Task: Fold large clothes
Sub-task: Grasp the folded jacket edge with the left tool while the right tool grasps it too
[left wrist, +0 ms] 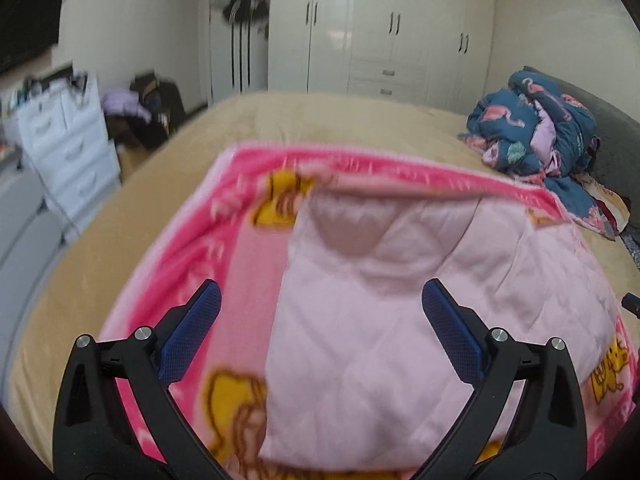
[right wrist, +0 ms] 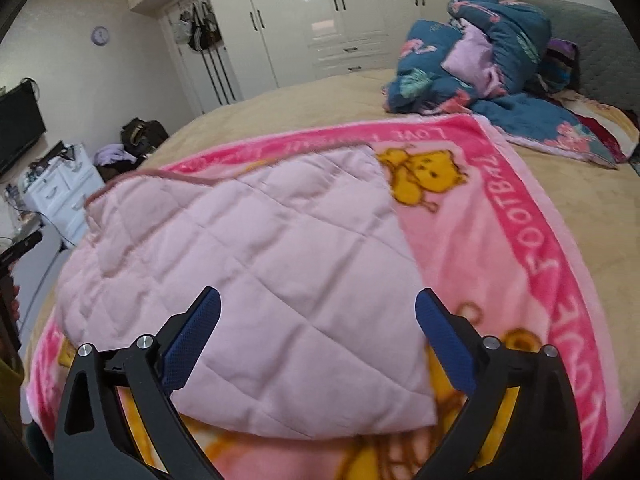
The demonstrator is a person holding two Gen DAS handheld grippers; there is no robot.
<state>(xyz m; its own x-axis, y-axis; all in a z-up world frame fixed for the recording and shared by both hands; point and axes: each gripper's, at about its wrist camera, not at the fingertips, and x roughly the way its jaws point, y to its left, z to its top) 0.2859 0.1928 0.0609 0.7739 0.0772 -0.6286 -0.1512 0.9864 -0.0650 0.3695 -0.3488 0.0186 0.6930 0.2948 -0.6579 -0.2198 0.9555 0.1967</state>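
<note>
A pink blanket with yellow bear prints (left wrist: 240, 232) (right wrist: 472, 216) lies spread on the bed. Part of it is folded over, so its pale pink quilted underside (left wrist: 380, 312) (right wrist: 256, 264) faces up. My left gripper (left wrist: 320, 300) is open and empty, just above the folded part's left edge. My right gripper (right wrist: 318, 308) is open and empty above the folded part's near right corner. A tip of the right gripper shows at the right edge of the left wrist view (left wrist: 632, 304).
The blanket rests on a tan bed cover (left wrist: 160, 184) (right wrist: 300, 108). A crumpled dark blue quilt with flamingos (left wrist: 536, 128) (right wrist: 480, 56) lies by the grey headboard. White wardrobes (left wrist: 380, 28) stand behind. A white drawer unit (left wrist: 68, 140) stands left of the bed.
</note>
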